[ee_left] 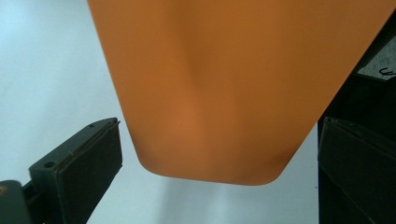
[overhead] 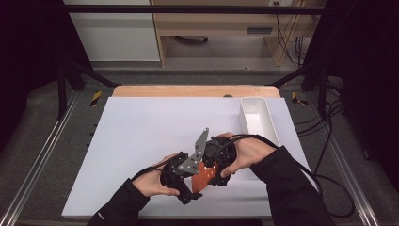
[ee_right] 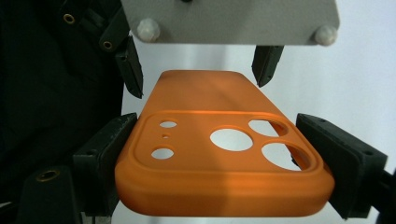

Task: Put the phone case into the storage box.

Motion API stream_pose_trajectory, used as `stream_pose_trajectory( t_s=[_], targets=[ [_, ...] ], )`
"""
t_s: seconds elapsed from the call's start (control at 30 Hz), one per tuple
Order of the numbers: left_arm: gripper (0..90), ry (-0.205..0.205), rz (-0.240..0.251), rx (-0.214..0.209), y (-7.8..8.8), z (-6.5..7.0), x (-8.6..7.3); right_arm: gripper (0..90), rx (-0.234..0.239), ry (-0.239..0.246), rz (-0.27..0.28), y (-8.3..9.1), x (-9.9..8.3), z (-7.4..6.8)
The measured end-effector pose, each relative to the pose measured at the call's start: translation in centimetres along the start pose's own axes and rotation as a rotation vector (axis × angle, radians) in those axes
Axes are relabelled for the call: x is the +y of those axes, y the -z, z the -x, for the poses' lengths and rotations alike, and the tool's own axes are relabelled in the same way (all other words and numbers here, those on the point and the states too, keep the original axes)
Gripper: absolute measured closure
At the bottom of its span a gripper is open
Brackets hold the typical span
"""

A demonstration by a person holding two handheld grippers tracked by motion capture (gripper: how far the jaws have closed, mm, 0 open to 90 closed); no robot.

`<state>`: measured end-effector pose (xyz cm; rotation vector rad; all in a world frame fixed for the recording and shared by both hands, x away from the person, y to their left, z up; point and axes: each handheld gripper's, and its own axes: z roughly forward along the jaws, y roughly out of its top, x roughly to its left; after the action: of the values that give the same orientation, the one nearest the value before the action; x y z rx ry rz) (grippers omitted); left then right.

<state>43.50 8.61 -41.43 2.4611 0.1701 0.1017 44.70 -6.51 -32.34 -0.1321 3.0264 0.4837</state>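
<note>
Looking down from the high view, both hands meet low on the white table (overhead: 141,141), close to its near edge. The orange phone case (overhead: 205,175) hangs between them above the surface. The right gripper (overhead: 212,175) is at its right end and the left gripper (overhead: 190,186) is at its lower left end, under the grey three-cornered plate (overhead: 196,153). A white bin (overhead: 259,117) lies well apart at the far right, and the wide bare sheet to the left and ahead leaves plenty of room to move.

In the left gripper view, the case (ee_left: 233,84) comes down from the top with its rounded plain end between the two pads (ee_left: 88,168). White table shows between the left pad and the case edge, so this gripper stands open around the end and grips nothing.

In the right gripper view, the right gripper (ee_right: 224,163) is clamped across the width of the case (ee_right: 219,172) at the camera-cutout end, a pad pressed on each long side. The case's long axis runs straight away from it toward the left gripper (ee_right: 198,70), whose fingertips (ee_right: 266,65) flank the far end without touching. Any handover, I judge, turns on those jaws closing squarely across that far end, which sits already lined up between them
</note>
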Motion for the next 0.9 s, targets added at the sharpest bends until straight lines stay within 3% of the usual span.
stream_pose_trajectory(
  t_s=[0.5,0.7,0.87,0.9],
  targets=[
    [0.0,-0.013,0.002,-0.012,-0.3,0.1,0.9,16.3,0.009,0.005,-0.038,-0.4,0.6,-0.2],
    [1.6,-0.036,-0.054,-0.003,-0.4,0.2,1.2,16.2,0.010,0.009,-0.043,-0.6,0.8,-0.2],
    [3.4,-0.035,-0.051,0.005,-0.4,0.2,1.2,16.3,0.009,0.014,-0.048,-0.8,0.8,-0.1],
    [3.8,-0.035,-0.046,0.006,-0.5,0.2,1.2,16.2,0.012,-0.004,-0.040,-0.8,0.9,-0.2]
  ],
)
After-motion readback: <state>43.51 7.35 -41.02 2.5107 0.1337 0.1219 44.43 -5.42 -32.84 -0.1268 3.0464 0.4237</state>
